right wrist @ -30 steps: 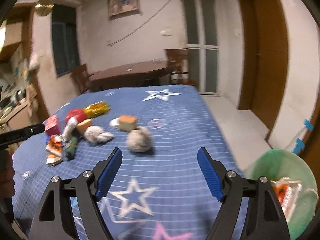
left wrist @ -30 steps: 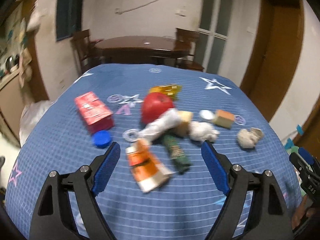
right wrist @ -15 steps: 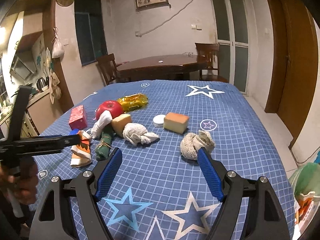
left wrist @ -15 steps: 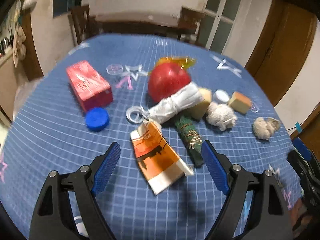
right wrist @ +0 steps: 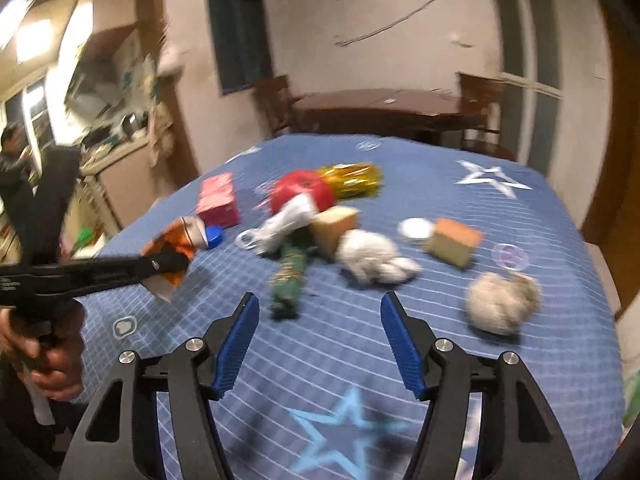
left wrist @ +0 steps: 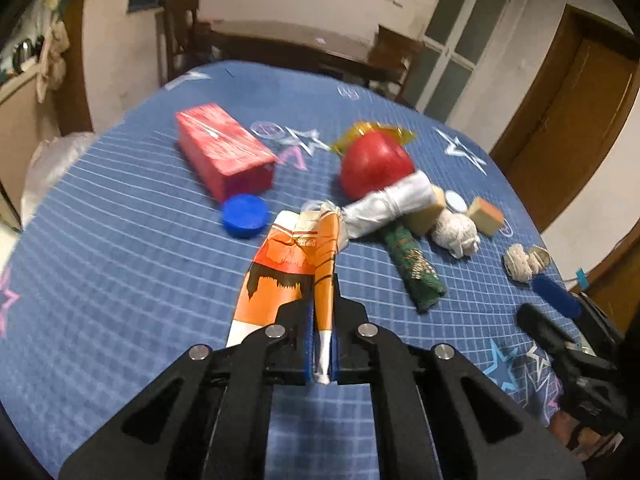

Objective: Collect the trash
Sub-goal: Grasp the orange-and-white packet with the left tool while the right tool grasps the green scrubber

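- Pickup of trash is the step in hand: the left gripper [left wrist: 321, 344] has its jaws pinched together on the near edge of a crumpled orange-and-white wrapper [left wrist: 288, 268], having just been closing on it.
- From the right wrist view the wrapper [right wrist: 172, 252] appears lifted off the blue star-patterned cloth [right wrist: 360, 360] at its near end, hanging from the left gripper [right wrist: 176, 258]; whether its far end touches the cloth I cannot tell.
- The right gripper [right wrist: 318, 344] has its fingers apart with nothing between them; they have just been closing a little. It hangs over bare cloth, with a green roll [right wrist: 288, 280] and a crumpled white wad [right wrist: 372, 256] near ahead of it.
- Next, as I judge it, the wrapper needs carrying to a bin, which neither view clearly shows now, while the right gripper could settle on another scrap, perhaps the grey-white crumpled ball [right wrist: 502, 304] to its right.
- The pinch is on a thin fold only, so the wrapper may slip if swung fast.
- Writing: small white characters sit on the wrapper's orange band, too small to read. The red box [left wrist: 224, 152] carries a pattern blurred beyond reading.
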Motion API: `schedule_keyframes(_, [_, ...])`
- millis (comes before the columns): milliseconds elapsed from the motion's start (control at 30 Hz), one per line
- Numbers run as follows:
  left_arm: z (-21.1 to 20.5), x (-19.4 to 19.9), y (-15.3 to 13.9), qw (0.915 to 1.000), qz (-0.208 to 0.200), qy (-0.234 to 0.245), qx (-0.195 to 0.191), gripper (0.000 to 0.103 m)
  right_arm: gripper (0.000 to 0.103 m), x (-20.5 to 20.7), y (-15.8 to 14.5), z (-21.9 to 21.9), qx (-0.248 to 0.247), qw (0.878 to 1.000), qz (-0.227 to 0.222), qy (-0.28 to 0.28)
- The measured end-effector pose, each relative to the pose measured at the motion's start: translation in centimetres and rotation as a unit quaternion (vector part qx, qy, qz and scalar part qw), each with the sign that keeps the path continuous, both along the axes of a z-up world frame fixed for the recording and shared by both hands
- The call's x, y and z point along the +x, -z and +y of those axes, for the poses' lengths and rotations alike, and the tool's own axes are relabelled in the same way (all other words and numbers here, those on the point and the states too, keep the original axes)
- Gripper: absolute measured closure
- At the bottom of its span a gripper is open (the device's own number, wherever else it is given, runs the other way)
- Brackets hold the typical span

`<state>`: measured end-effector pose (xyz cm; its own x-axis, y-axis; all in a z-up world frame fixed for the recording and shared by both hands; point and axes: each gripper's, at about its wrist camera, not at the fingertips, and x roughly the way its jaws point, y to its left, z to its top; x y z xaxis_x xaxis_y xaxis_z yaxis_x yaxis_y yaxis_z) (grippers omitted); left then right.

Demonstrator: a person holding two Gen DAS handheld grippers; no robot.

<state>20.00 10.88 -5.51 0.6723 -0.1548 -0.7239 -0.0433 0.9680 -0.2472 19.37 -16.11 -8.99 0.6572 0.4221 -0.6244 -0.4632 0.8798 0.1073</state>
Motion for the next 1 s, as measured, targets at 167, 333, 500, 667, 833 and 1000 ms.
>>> schedule_keyframes(167, [1.6,-0.9,-0.3,0.9998,-0.007,-0.015,-0.005,0.099,0.039,2.9,1.7,4.6,-0.023,0.998,0.044,-0.039])
schedule_keyframes(333, [2.0,-1.5,-0.2,0.9998,-0.008,-0.02,0.003,0.099,0.053,5.4,3.7,7.5,-0.061,0.995,0.072,-0.028])
schedule_keyframes(500, [2.0,-1.8,-0.2,0.9998,-0.011,-0.015,-0.001,0.099,0.081,6.8,4.7,8.0,-0.069,0.993,0.091,-0.011])
schedule_keyframes(667, [1.5,-2.2,-0.2,0.9999,-0.013,-0.007,0.003,0.099,0.082,5.4,4.6,6.7,-0.059,0.994,0.093,-0.009])
schedule_keyframes(833, [0.5,-2.5,-0.5,0.9999,-0.014,0.003,0.008,0.099,0.082,2.4,4.2,4.5,-0.036,0.994,0.107,-0.007])
schedule_keyframes(1000, [-0.7,-3.0,-0.7,0.9996,-0.018,0.016,0.015,0.099,0.082,-1.9,3.5,2.1,-0.03,0.995,0.097,0.0])
